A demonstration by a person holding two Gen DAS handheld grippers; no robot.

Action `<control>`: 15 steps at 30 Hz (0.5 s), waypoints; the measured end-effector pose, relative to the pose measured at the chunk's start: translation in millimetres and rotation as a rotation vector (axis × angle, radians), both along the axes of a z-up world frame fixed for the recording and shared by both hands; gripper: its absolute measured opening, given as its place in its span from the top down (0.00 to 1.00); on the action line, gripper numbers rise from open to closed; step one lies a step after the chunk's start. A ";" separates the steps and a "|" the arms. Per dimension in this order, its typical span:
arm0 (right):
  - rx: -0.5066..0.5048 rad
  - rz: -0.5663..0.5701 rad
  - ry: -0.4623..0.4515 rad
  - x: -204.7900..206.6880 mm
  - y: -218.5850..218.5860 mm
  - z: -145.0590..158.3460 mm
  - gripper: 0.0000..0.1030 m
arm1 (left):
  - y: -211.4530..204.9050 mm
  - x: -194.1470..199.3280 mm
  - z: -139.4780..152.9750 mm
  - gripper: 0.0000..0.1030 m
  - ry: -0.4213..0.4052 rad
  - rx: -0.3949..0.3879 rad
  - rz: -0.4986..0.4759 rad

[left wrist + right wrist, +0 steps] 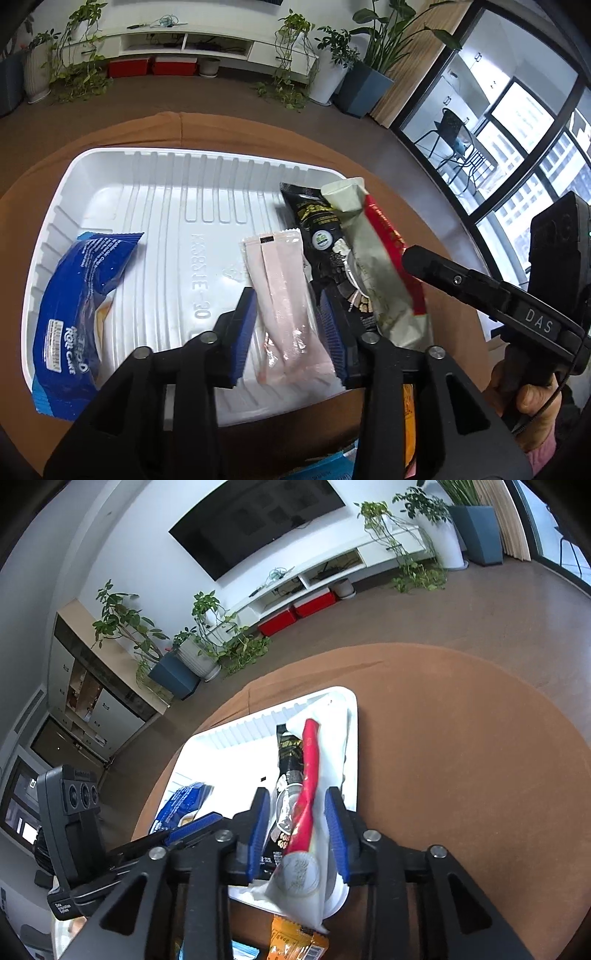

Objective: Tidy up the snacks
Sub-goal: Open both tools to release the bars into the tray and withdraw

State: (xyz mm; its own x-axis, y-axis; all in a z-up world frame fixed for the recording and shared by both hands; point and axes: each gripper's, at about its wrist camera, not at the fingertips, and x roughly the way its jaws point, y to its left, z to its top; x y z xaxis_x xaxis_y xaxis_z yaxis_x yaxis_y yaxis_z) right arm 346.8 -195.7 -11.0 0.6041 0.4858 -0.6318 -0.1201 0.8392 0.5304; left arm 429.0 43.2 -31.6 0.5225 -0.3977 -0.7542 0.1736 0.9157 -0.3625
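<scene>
1. Around the white tray (110, 173) we see a brown tabletop (461, 738), and beyond it a floor with potted plants (74, 55), a low white shelf unit (192, 40) and red boxes (151, 66); a dark screen (258, 520) hangs on the wall.
2. In the tray, a blue roll-cake packet (77, 314) lies against its left wall, well apart from the other snacks.
3. A black packet (317, 229) lies along the tray's right side, and a white-and-red packet (373, 266) rests tilted over it, partly covering it.
4. An orange packet (295, 941) lies on the tabletop just outside the tray's near edge, partly hidden behind the grippers.
5. We see a pink packet (284, 295) lying on the tray floor just left of the black one, its long axis running from the near rim away toward the far wall, leaning slightly left at the far end.
6. The left gripper (288, 325) has its jaws apart on either side of the pink packet, with gaps between the blue pads (245, 325) and the wrapper.
7. The right gripper (297, 834) has its jaws apart around the white-and-red packet, which points lengthwise away from us; the pads do not press on it.
8. A hand (532, 410) holds the right gripper's handle at the lower right of the left view.
</scene>
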 end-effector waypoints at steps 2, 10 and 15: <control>-0.011 -0.003 -0.013 -5.1 0.8 4.3 0.58 | 1.4 -1.6 1.4 0.60 -0.009 -0.009 0.007; -0.017 -0.002 -0.071 -35.7 -0.5 30.9 0.53 | 10.3 -43.7 22.1 0.60 -0.056 -0.006 0.010; -0.022 -0.004 -0.137 -77.6 -0.2 51.5 0.46 | 18.8 -87.1 27.8 0.58 -0.076 -0.005 0.008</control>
State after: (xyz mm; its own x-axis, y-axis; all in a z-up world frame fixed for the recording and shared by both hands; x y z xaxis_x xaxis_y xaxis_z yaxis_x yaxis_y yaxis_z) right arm 269.2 -196.0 40.5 0.6874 0.4696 -0.5540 -0.1863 0.8513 0.4905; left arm 341.9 62.0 -3.8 0.5815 -0.3965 -0.7104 0.1933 0.9155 -0.3527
